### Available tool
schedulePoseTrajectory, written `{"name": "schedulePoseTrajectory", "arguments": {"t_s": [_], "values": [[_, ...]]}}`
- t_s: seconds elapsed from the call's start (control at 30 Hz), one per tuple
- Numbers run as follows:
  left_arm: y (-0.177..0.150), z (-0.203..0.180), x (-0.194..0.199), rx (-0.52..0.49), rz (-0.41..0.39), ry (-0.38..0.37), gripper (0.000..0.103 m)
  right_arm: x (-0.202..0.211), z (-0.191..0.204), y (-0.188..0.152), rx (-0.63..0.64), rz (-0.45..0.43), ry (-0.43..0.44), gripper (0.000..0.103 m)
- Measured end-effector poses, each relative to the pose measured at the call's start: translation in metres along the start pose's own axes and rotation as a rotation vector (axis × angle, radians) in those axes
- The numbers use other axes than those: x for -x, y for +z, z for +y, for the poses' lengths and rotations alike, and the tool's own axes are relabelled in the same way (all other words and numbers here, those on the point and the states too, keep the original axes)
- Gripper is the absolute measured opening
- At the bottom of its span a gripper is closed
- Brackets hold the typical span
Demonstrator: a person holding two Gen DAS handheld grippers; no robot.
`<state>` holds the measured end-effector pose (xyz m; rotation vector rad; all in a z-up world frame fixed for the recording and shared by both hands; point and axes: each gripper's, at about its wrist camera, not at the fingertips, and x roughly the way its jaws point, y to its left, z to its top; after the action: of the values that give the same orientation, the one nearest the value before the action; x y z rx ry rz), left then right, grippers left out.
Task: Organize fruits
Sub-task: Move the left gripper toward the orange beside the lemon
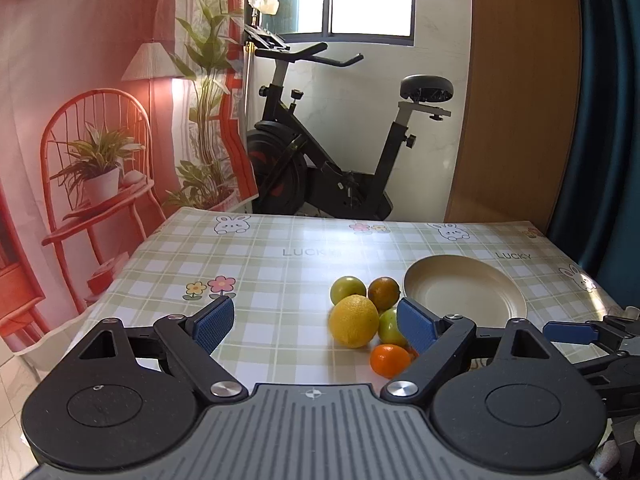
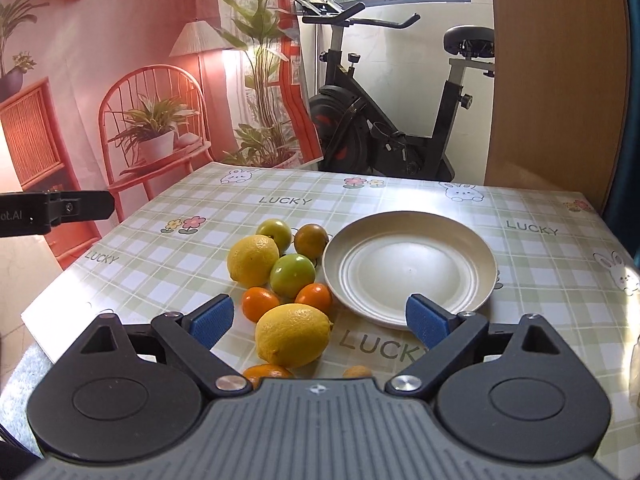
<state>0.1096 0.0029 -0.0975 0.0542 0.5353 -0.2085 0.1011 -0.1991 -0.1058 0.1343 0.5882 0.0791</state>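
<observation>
Both grippers – left gripper (image 1: 316, 322), right gripper (image 2: 320, 320) – gape wide, grasping nothing. Closest to the right one sits a bumpy oval lemon (image 2: 293, 335); smooth round fruit clusters left of the glossy cream plate (image 2: 410, 268) on a shiny checked tablecloth (image 2: 540, 280) – exercise bike (image 2: 392, 120) behind.

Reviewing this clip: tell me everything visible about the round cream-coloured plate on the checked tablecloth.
The round cream-coloured plate is shallow, with a raised rim and faint concentric rings around a flat centre. It looks like matte plastic or glazed ceramic; which one cannot be told. It holds nothing and lies flat, right way up, on the green-checked tablecloth to the right of the fruit cluster. In the right wrist view the small orange citrus sits against or very near its left rim, and the right gripper's blue pad overlaps its near edge in the picture.
</observation>
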Motion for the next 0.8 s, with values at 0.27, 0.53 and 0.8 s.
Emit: {"name": "schedulePoseTrajectory", "arguments": {"t_s": [0.27,0.53,0.8], "values": [[-0.012,-0.014,-0.013,-0.059,0.076,0.032,0.099,-0.004,0.0,-0.004,-0.014,0.034,0.032,0.103],[-0.023,-0.013,-0.02,-0.07,0.163,0.052,0.097,-0.005,-0.002,-0.014,-0.025,0.014,0.053,0.103],[-0.018,-0.013,-0.022,-0.111,0.156,0.072,0.093,-0.017,0.0,-0.022,0.017,0.08,0.012,0.088]]}}
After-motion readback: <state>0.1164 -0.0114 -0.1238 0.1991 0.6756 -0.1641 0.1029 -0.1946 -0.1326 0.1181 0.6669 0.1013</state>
